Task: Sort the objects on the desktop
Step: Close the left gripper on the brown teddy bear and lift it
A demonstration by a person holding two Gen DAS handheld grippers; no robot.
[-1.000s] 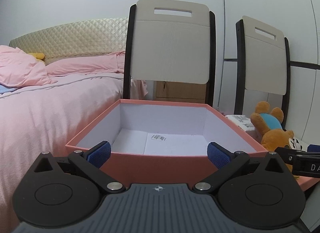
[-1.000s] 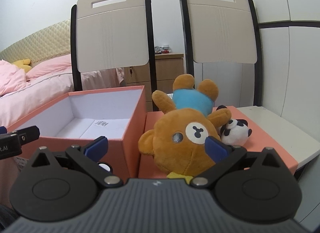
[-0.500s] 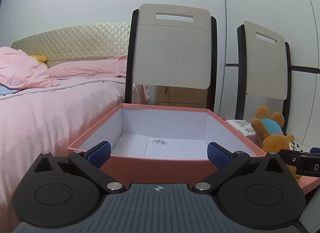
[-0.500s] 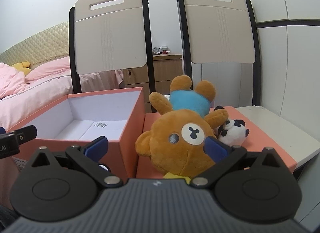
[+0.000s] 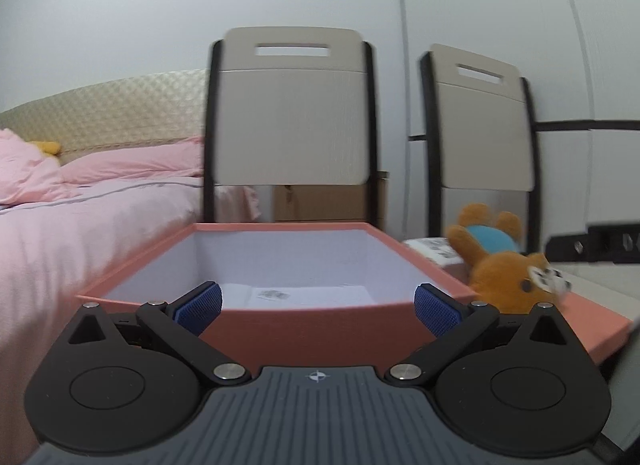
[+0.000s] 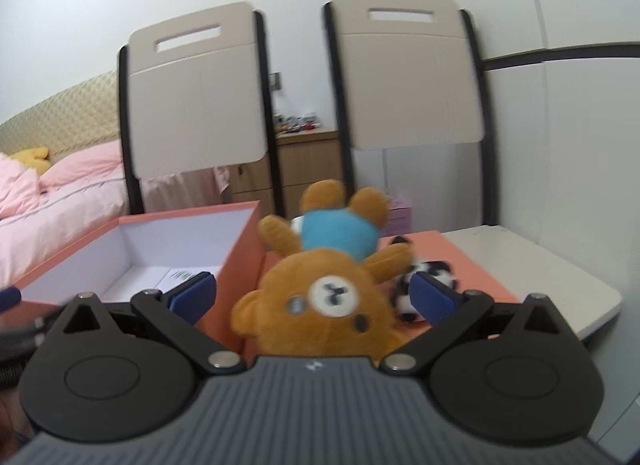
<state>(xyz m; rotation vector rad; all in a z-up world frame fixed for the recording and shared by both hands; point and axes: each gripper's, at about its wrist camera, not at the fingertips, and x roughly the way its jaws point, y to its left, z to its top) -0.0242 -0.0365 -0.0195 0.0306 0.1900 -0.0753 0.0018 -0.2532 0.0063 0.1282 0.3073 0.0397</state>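
Beside the open pink cardboard box (image 6: 240, 241), the soft brown plush bear (image 6: 320, 305) looks light; the wide-spread right gripper (image 6: 314, 295) should pinch its head.

Soft, even indoor light with no glare; both views are blurred, the teddy bear (image 6: 320, 301) smeared, and edges bend and darken.

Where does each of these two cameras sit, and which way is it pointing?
Left wrist: rides on the left tongs, looking forward over the open box toward two chairs; only its own open tongs and the other tool's tip show.
Right wrist: rides on the right tongs, open and aimed at the bear with a small panda beside it; no hand visible.
Shared: box, bear, chairs, bed.
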